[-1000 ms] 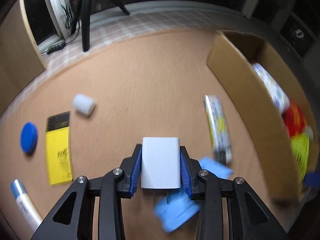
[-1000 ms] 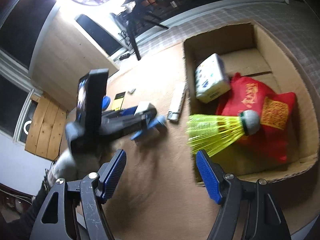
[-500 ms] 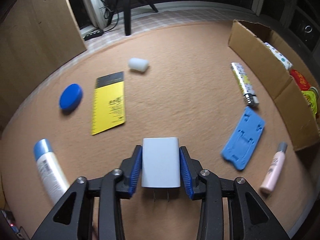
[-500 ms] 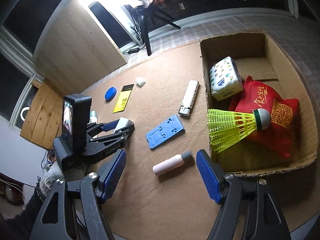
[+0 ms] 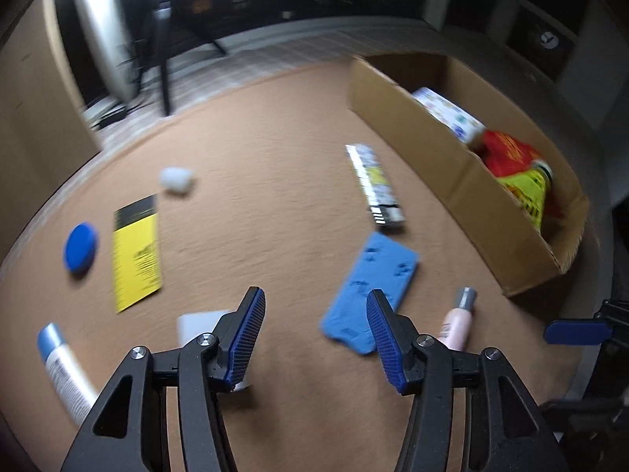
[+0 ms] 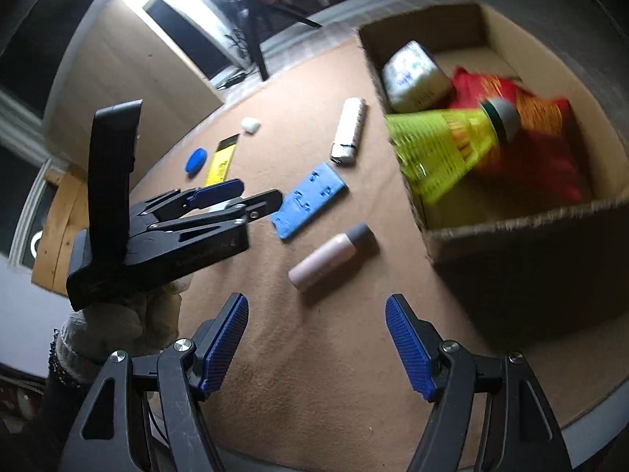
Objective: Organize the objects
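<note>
The white charger (image 5: 198, 324) lies on the tan carpet, partly hidden behind the left finger of my left gripper (image 5: 314, 303). Its jaws are opening and nothing is between them. The blue phone stand (image 5: 371, 287) lies just beyond that gripper's right finger, and a pink bottle (image 5: 458, 322) lies to the right of it. In the right wrist view my right gripper (image 6: 316, 306) stands open and empty above the carpet, a little short of the pink bottle (image 6: 332, 255). The left gripper (image 6: 236, 200), held by a gloved hand, hovers to its left.
A cardboard box (image 6: 511, 236) at the right holds a yellow shuttlecock (image 6: 444, 145), a red bag and a tissue pack. A patterned lighter (image 5: 375, 185), white cap (image 5: 177, 179), yellow card (image 5: 137, 249), blue lid (image 5: 80, 253) and white tube (image 5: 65, 369) lie on the carpet.
My left gripper has let go of the white charger, which now lies on the carpet, and its jaws have spread. My right gripper has come lower and closer to the pink bottle.
</note>
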Available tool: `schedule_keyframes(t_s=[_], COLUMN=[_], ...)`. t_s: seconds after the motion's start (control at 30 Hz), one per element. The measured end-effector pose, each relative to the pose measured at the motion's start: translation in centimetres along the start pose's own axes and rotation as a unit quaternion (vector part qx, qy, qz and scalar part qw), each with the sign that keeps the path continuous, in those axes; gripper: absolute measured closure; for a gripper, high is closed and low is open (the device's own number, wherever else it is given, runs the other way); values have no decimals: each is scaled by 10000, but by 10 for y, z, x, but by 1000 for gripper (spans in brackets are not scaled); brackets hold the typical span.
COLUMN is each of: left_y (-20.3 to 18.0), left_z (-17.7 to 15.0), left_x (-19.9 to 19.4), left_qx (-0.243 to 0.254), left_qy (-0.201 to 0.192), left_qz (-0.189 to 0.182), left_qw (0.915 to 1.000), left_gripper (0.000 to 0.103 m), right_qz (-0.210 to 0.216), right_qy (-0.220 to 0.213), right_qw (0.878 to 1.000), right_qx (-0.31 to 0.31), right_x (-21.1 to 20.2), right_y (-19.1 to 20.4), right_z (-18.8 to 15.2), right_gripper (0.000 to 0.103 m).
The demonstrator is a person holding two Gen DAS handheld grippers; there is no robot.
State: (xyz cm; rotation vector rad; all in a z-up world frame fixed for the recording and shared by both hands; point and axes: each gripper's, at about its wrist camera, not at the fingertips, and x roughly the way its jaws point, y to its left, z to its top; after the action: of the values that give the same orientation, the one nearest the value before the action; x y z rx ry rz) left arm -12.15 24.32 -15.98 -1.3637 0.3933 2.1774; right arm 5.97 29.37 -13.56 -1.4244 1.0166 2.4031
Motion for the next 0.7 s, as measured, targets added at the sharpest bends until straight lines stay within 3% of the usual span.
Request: schedule_keyframes(t_s=[0.17, 0.27, 0.57, 0.7], left_y=[-20, -23, -32, -33], left_z=[9, 12, 9, 9], left_x=[22, 27, 30, 32], left_qx=[259, 226, 325, 325], left_qy=[227, 233, 327, 300], left_qz=[-115, -123, -447, -199], left_qw=[9993, 9994, 9979, 9988], left_gripper=[40, 31, 32, 48], right_qz=[-27, -5, -72, -112], right_qy=[-14, -11, -64, -45], right_qw=[9993, 9985, 9981, 9985], right_qx=[362, 543, 604, 541], right_x=[3, 5, 8, 11], right_y=[-14, -20, -19, -14], right_z=[-8, -11, -6, -4], right_gripper=[34, 34, 34, 34])
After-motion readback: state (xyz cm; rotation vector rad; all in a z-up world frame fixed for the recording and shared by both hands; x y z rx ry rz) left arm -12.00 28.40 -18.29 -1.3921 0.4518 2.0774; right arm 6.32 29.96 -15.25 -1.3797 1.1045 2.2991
